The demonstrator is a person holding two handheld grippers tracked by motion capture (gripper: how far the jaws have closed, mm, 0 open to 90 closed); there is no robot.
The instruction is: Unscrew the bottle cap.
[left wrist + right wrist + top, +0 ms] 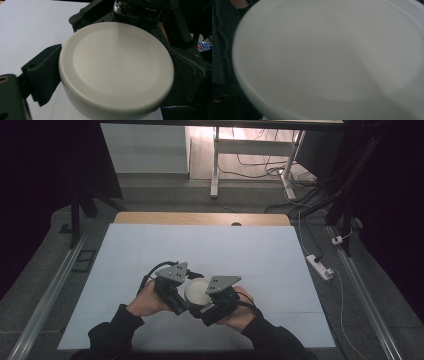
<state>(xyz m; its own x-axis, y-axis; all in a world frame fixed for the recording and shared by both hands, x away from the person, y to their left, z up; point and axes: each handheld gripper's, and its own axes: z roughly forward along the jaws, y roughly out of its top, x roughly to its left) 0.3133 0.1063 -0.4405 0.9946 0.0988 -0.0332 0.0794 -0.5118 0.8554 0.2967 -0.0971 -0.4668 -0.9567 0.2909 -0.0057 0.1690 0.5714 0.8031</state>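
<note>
**Operator:** With the left hand-held gripper (186, 296) closed around the white round dish (198, 291), how should the hold be managed?

**Technician:** Keep the two jaws on opposite sides of the wall, as the left gripper view shows: one jaw bears on the dish (116, 68) at its left flank, the padded one at its right. Judged from that, the squeeze should stay even and light; a smooth wall gives little friction, and a skewed squeeze could let the piece pivot or slip.

**Operator:** And the right hand-held gripper (212, 306)?

**Technician:** It sits just beside the dish, touching or nearly so. I cannot tell whether its jaws are clamped on the rim or merely close; the right gripper view has the dish (332, 62) too near for the jaws to be made out. Treat it as the supporting side and move both hands together.

**Operator:** Position of the part?

**Technician:** Held between the two tools, above the near middle of the bench (150, 245), which carries a pale, matte sheet.

**Operator:** Material notes?

**Technician:** Circular, low-walled, with a flat recessed face, a rounded edge and a faint moulded mark near the centre. The finish is off-white, smooth and slightly glossy, probably plastic or glazed ceramic. The jaws are black and angular.
</note>
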